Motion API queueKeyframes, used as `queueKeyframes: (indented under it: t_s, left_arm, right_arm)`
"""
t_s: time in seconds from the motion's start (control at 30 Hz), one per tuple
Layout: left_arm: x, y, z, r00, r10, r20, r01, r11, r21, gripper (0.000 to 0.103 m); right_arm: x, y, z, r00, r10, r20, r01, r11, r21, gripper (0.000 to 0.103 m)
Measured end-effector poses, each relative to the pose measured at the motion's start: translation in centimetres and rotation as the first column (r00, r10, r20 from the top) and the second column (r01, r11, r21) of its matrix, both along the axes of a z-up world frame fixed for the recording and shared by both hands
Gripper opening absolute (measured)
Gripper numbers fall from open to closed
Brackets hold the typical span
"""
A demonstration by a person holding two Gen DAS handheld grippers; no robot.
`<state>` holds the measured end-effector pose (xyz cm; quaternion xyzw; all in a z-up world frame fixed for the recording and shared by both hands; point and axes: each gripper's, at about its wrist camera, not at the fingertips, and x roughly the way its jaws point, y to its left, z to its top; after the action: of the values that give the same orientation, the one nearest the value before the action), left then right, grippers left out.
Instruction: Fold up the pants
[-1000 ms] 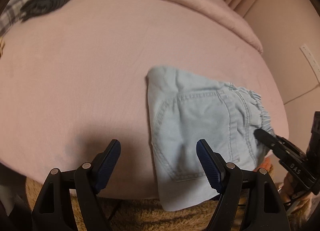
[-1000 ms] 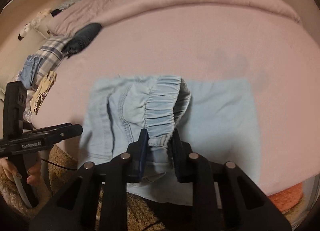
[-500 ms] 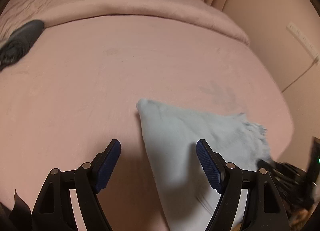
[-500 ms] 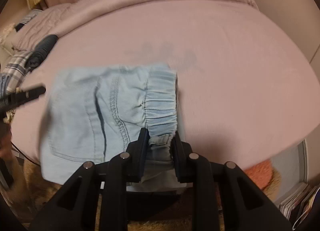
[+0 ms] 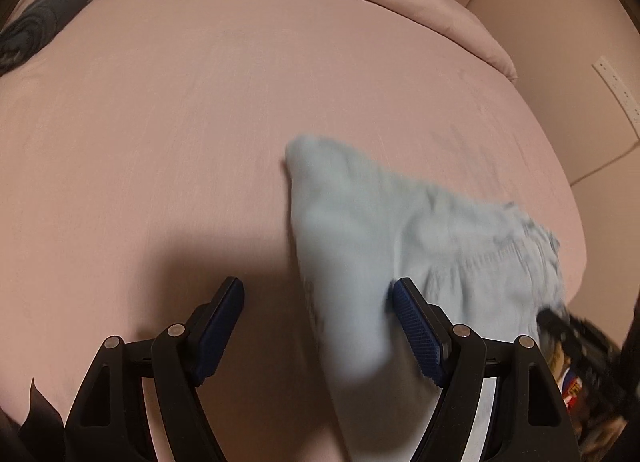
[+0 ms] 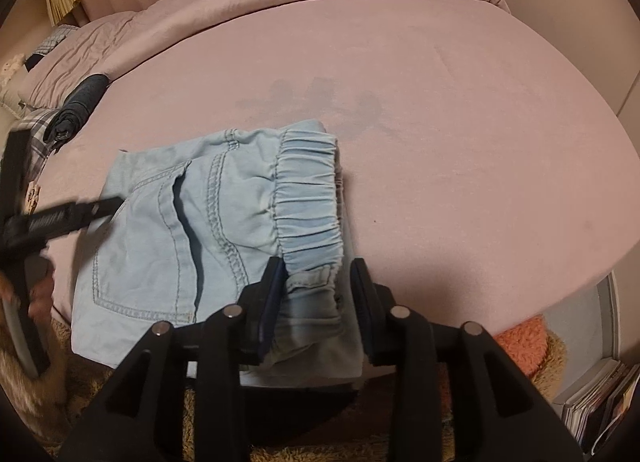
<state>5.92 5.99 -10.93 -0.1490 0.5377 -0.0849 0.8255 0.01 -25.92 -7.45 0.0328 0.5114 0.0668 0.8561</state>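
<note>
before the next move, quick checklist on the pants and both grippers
1. Pants folded and lying on the bed: ok.
2. Right hand-held gripper let go of the waistband: ok, its jaws have just been opening; cloth sits between them, pads look clear of it.
3. Left hand-held gripper open and empty: ok.
4. Near edge of the pants fully on the bed: not ok, it overhangs.
5. Fold lying flat: cannot tell; left wrist view blurred.
</note>
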Motion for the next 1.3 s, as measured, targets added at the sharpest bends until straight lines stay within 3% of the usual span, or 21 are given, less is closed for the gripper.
queueKeyframes:
  t_s: [0.2, 0.33, 0.5, 0.67, 0.7, 0.77, 0.83, 0.93, 1.0, 1.07, 1.17, 1.3]
  left_arm:
    - [-4.5, 0.2, 0.1, 1.0, -0.014, -0.024, 0.014, 1.0, 0.002, 0.078]
    - [-7.0, -1.1, 0.3, 0.997, -0.076, -0.013, 0.077, 0.994, 0.071, 0.078]
    - [-8.5, -0.1, 0.2, 0.996, -0.066, -0.054, 0.067, 0.998, 0.019, 0.078]
    - [-10.8, 0.5, 0.3, 0.992, -0.1, -0.073, 0.102, 0.995, 0.019, 0.078]
    - [-10.9, 0.6, 0.4, 0.991, -0.112, -0.078, 0.114, 0.993, 0.015, 0.078]
    - [-11.1, 1.2, 0.7, 0.988, -0.12, -0.093, 0.119, 0.993, -0.015, 0.078]
    - [-10.6, 1.6, 1.4, 0.989, -0.115, -0.088, 0.109, 0.992, -0.068, 0.078]
    - [-8.0, 0.8, 3.3, 0.995, -0.099, -0.007, 0.098, 0.987, -0.124, 0.08]
    - [-7.1, 0.8, 3.9, 0.995, -0.097, 0.03, 0.1, 0.986, -0.135, 0.087]
    - [-6.0, 0.4, 3.8, 0.995, -0.102, 0.022, 0.104, 0.987, -0.122, 0.089]
    - [-4.8, -0.6, 2.5, 0.993, -0.119, -0.019, 0.117, 0.987, -0.113, 0.089]
    - [-4.1, -1.5, 0.9, 0.989, -0.128, -0.078, 0.117, 0.984, -0.133, 0.089]
  right_arm:
    - [0.0, -0.3, 0.2, 1.0, 0.003, 0.001, -0.003, 1.0, -0.019, 0.039]
    - [-0.1, -0.5, 0.2, 1.0, 0.006, 0.001, -0.006, 1.0, -0.022, 0.04]
    - [-0.4, -0.5, 0.3, 1.0, 0.004, -0.001, -0.004, 1.0, -0.024, 0.042]
    - [-0.7, -0.7, 0.3, 1.0, 0.002, -0.005, -0.003, 1.0, -0.03, 0.047]
    - [-0.8, -0.9, 0.3, 1.0, -0.006, -0.009, 0.006, 0.999, -0.035, 0.05]
    - [-0.7, -1.4, 0.4, 0.999, -0.03, -0.015, 0.03, 0.999, -0.043, 0.07]
    - [-0.6, -2.4, 0.8, 0.999, -0.05, -0.021, 0.05, 0.999, -0.019, 0.078]
    - [-0.6, -3.7, 1.7, 0.998, -0.064, -0.007, 0.065, 0.997, 0.044, 0.083]
    - [-0.4, -4.3, 2.2, 0.997, -0.075, 0.009, 0.074, 0.994, 0.078, 0.086]
    - [0.0, -4.7, 2.4, 0.996, -0.086, 0.017, 0.083, 0.99, 0.111, 0.094]
    - [0.5, -4.6, 2.0, 0.997, -0.072, 0.002, 0.071, 0.986, 0.149, 0.095]
    - [0.9, -3.8, 0.7, 0.998, -0.056, -0.04, 0.06, 0.99, 0.127, 0.095]
